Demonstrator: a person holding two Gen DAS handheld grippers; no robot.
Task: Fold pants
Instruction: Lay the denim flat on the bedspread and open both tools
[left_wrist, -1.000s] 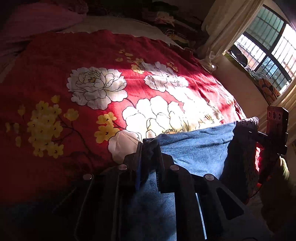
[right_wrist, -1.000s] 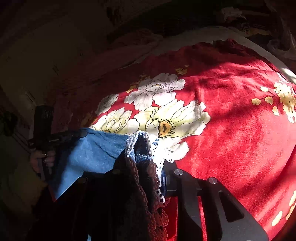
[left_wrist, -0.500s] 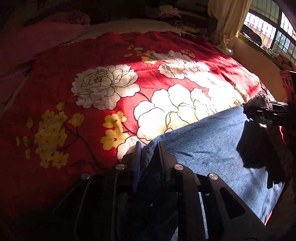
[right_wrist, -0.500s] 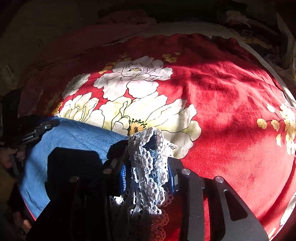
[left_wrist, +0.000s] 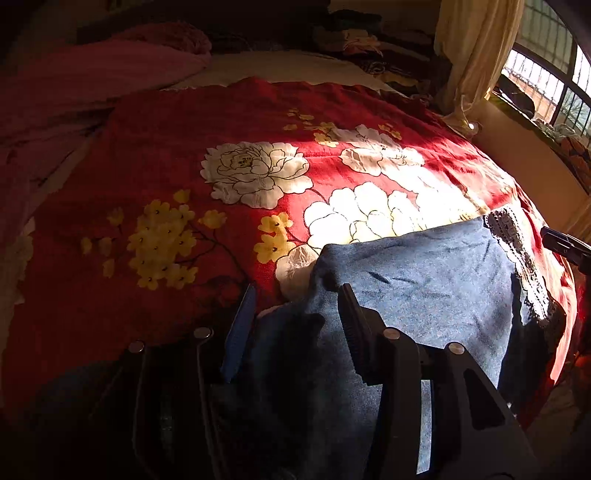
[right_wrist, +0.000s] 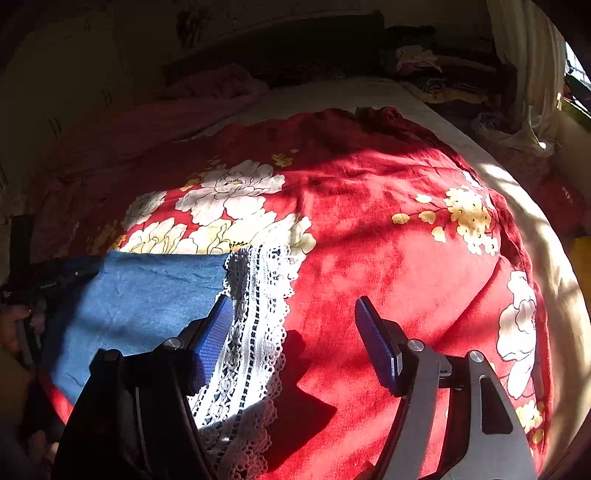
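Both tongs have just been opening: our left gripper (left_wrist: 295, 310) stands parted with a blue corner of the pants (left_wrist: 424, 288) lying loose between its pads, and our right gripper (right_wrist: 295, 328) gapes wide beside the lace hem (right_wrist: 255, 317), gripping nothing. We see the pants laid flat on the near edge of the red floral bedspread (right_wrist: 369, 240). We judge the risks thus: a pad could snag the lace on withdrawal, or the cloth hanging over the edge could slide off. We count one pair of pants, one bedspread, two grippers.
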